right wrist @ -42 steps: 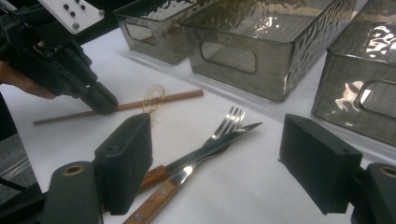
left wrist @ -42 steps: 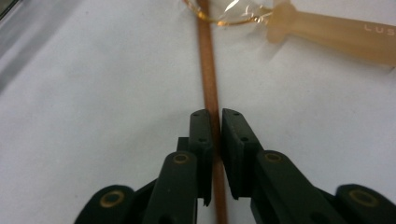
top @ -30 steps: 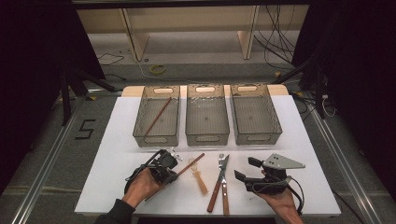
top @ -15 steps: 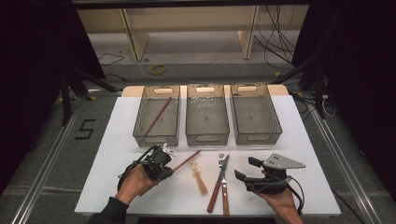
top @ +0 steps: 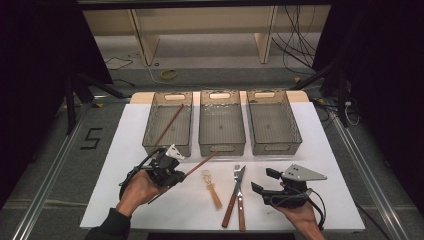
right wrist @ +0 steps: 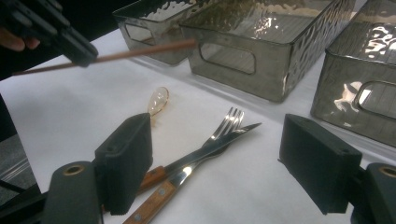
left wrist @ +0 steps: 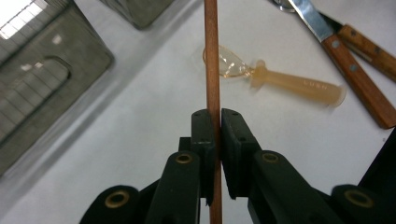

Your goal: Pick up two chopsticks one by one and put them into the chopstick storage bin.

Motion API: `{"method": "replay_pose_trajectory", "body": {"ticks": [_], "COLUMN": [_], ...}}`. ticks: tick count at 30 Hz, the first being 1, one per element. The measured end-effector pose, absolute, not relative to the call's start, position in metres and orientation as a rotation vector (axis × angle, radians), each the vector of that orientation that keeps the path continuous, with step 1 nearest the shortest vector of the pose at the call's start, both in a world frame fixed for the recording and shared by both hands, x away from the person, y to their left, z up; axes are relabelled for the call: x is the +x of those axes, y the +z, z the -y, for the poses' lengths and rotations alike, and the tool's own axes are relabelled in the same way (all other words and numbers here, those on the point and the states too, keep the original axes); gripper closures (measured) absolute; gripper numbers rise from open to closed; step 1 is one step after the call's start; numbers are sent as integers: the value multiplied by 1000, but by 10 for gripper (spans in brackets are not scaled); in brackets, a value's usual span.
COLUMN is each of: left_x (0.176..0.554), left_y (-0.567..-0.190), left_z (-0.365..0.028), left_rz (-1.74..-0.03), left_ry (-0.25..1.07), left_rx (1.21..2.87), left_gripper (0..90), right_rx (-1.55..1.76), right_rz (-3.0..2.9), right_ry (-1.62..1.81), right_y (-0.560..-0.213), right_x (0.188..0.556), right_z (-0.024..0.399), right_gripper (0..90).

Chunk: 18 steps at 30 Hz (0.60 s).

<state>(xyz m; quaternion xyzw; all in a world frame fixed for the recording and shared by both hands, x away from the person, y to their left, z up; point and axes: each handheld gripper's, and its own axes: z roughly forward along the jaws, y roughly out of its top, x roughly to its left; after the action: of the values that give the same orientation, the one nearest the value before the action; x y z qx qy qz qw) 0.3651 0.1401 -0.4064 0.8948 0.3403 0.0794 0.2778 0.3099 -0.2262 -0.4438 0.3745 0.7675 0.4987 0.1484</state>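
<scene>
Grey floor, wooden shelving behind (loose cables), dark surroundings.

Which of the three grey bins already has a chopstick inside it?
The left bin: one brown chopstick lies slanted inside it. The middle bin and right bin hold nothing.

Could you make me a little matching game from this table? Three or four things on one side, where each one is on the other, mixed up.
Things:
1. chopstick
2. second chopstick
3. plastic spoon
4. right gripper

Places or states:
A. lying on the white table between the left gripper and the fork and knife
B. lying slantwise inside the left bin
C. jaws open, nothing between them
D. clamped in the shut jaws of the left gripper, lifted off the table

Pairs: 1-D, 2-B, 3-A, 4-C
</scene>
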Motion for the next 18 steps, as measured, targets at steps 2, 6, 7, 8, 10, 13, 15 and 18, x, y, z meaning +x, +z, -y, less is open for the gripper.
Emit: {"method": "replay_pose_trajectory", "body": {"ticks": [2,6,7,8,10,13,15,18], "left_x": [369,380,384,388,396,406,414,425], "left_y": [-400,-389,-387,-386,-383,-378,-375,-370], "left_z": [-144,-153,-154,-155,-157,-160,-163,-169], "left_rz": [-919,-940,-945,-955,-966,-988,-999,-1026], "left_ry": [222,246,247,250,251,263,261,272], "left_rx": [2386,2336,2331,2318,2314,2299,2290,2259], "left_gripper": [838,838,838,838,838,838,838,838], "right_rx": [1076,1080,1081,1080,1087,1087,1088,1086], "right_rz": [-2204,-2206,-2205,-2204,-2204,-2201,-2201,-2201], "right_ry": [1438,1438,1438,1437,1437,1439,1440,1439], "right_y": [-444,-445,-445,-445,-445,-445,-445,-445], "right_x": [310,311,311,311,311,311,311,311], "right_z": [226,226,227,227,227,227,227,227], "right_gripper": [264,264,264,264,264,264,264,264]}}
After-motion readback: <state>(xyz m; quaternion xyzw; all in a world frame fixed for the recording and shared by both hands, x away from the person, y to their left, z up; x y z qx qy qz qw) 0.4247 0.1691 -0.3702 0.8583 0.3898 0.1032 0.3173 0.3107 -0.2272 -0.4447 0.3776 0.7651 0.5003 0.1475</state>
